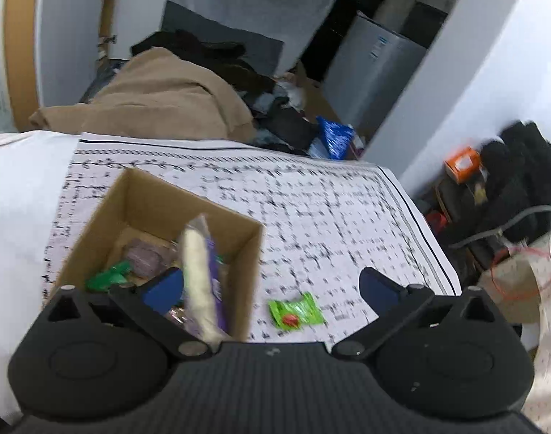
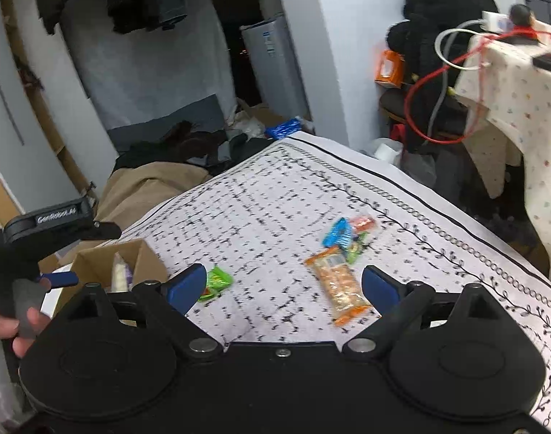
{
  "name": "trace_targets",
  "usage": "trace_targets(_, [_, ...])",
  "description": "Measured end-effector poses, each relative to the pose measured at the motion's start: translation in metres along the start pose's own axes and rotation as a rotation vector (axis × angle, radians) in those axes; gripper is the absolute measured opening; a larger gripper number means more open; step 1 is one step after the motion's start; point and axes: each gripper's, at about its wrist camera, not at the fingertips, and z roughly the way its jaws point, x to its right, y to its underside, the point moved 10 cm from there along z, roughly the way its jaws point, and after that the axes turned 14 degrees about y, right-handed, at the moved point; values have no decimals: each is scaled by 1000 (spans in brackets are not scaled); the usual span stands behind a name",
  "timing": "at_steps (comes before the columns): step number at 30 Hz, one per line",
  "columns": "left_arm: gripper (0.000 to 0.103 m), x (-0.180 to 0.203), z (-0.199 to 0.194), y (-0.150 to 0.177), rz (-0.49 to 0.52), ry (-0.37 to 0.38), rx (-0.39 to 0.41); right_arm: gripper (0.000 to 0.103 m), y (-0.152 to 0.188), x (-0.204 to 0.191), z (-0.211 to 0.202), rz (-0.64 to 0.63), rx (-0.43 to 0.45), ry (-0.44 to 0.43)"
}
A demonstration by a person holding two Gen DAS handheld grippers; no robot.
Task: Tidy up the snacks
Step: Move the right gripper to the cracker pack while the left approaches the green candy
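Spread wide and pinching nothing: left gripper (image 1: pixel 272 285), blue fingers (image 1: pixel 165 287) apart at the bottom of the left wrist view, one pad over the open cardboard box (image 1: pixel 94 224) at lower left, the other over the patterned worktop (image 1: pixel 329 209). Inside the box, a long pale-and-purple snack bar (image 1: pixel 199 275) leaning upright among other wrappers, with a green candy packet (image 1: pixel 297 313) loose just beside the box at lower centre. Likewise spread and empty: right gripper (image 2: pixel 284 285), hanging over an orange snack bar (image 2: pixel 338 285) at centre right, near a small heap of blue and red packets (image 2: pixel 349 235) further up. Likely trouble: knocking the box wall with the near finger and tipping the leaning bar out; closing askew on slick wrappers and squirting them away; both tools crowding the same green packet, given how close together both sit.
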Motion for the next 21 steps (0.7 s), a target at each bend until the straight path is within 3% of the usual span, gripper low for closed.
trace_targets(17, [103, 46, 26, 29, 215, 45, -47, 89, 16, 36, 35, 70, 3, -66])
trace_targets(21, [103, 44, 38, 37, 206, 52, -90, 87, 22, 39, 51, 77, 15, -98])
